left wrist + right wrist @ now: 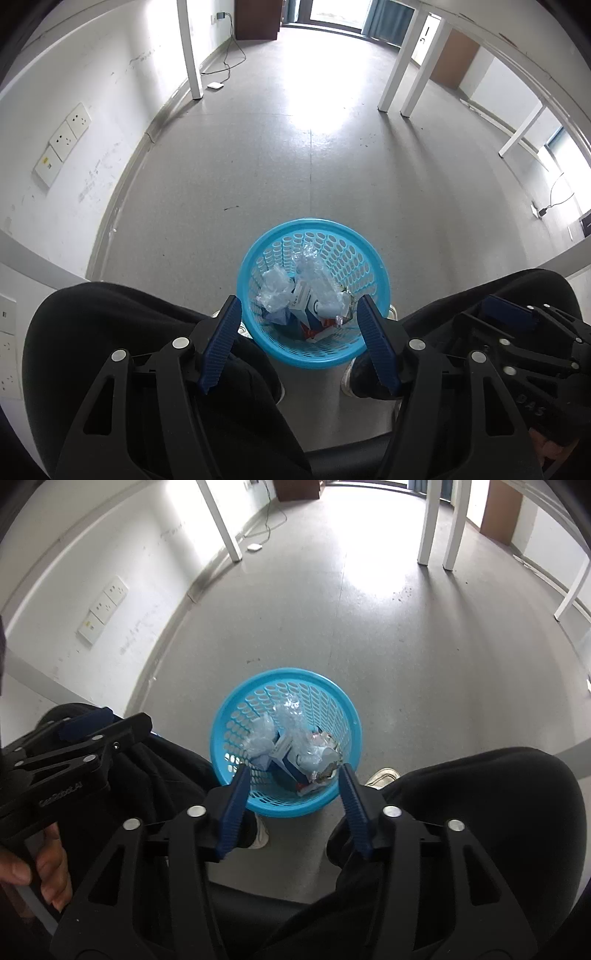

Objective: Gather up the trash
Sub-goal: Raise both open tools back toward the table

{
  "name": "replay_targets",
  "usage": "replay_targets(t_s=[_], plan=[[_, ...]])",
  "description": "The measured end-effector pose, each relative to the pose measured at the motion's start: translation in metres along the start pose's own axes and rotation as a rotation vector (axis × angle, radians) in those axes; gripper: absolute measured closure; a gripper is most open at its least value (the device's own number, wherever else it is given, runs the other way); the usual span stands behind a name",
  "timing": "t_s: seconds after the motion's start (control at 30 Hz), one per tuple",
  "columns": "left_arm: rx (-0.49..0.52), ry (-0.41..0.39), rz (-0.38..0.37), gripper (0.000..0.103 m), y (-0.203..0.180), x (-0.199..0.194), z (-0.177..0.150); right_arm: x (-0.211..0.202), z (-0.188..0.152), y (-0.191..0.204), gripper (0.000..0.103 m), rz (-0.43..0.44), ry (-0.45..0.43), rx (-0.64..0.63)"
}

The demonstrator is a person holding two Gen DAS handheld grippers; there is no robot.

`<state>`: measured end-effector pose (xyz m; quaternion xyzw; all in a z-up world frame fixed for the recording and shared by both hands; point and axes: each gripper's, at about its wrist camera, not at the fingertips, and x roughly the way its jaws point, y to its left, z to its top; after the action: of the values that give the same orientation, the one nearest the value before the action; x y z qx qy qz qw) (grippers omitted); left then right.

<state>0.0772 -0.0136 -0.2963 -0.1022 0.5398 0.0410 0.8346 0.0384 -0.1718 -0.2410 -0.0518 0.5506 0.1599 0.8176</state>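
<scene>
A round blue mesh waste basket stands on the grey floor between a seated person's knees. Inside lie crumpled clear plastic wrap, a small white-and-blue box and other scraps. My left gripper hovers above the basket, jaws wide apart, nothing between the blue pads. My right gripper hangs above the basket's near rim, open and empty too. In the left wrist view the right gripper shows at the right edge; in the right wrist view the left gripper appears at the left, with a hand on its handle.
Black-trousered legs flank the basket, white shoes beside it. A white wall with socket plates runs on the left. White table legs stand farther off, and a cable with a white adapter lies on the floor.
</scene>
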Motion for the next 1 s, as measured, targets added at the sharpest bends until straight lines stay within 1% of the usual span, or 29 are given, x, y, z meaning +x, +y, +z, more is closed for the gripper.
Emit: replay_targets(t_s=[0.1,0.13,0.23,0.33,0.4,0.47,0.57,0.7,0.77,0.93,1.0], plan=[[-0.016,0.017,-0.021,0.032,0.003,-0.007,-0.004,-0.016,-0.005,-0.004,0.050,0.016,-0.025,0.011],[-0.013,0.024,-0.022,0.032,0.003,-0.009,-0.006,-0.020,-0.007,-0.005,0.048,0.015,-0.028,0.014],[0.007,0.024,-0.029,0.030,0.001,-0.019,-0.010,-0.033,-0.010,-0.003,0.048,0.012,-0.037,0.000],[0.042,-0.017,-0.010,0.025,-0.003,-0.035,-0.016,-0.048,-0.016,0.001,0.044,0.017,-0.060,-0.022],[0.061,-0.046,0.008,0.023,-0.006,-0.048,-0.018,-0.058,-0.021,0.001,0.043,0.031,-0.070,-0.023],[0.062,-0.067,0.012,0.020,-0.005,-0.061,-0.021,-0.071,-0.027,0.000,0.039,0.038,-0.088,-0.028],[0.058,-0.103,-0.020,0.013,-0.003,-0.081,-0.030,-0.087,-0.034,-0.002,0.036,0.045,-0.115,-0.025],[0.061,-0.137,-0.043,0.008,0.002,-0.102,-0.040,-0.112,-0.042,-0.002,0.032,0.050,-0.161,-0.036],[0.054,-0.163,-0.064,0.006,0.005,-0.115,-0.044,-0.126,-0.046,0.003,0.027,0.046,-0.191,-0.063],[0.043,-0.211,-0.089,0.006,0.011,-0.143,-0.049,-0.161,-0.055,0.010,0.019,0.061,-0.260,-0.091],[0.047,-0.231,-0.098,0.006,0.012,-0.155,-0.049,-0.174,-0.056,0.013,0.017,0.060,-0.289,-0.103]])
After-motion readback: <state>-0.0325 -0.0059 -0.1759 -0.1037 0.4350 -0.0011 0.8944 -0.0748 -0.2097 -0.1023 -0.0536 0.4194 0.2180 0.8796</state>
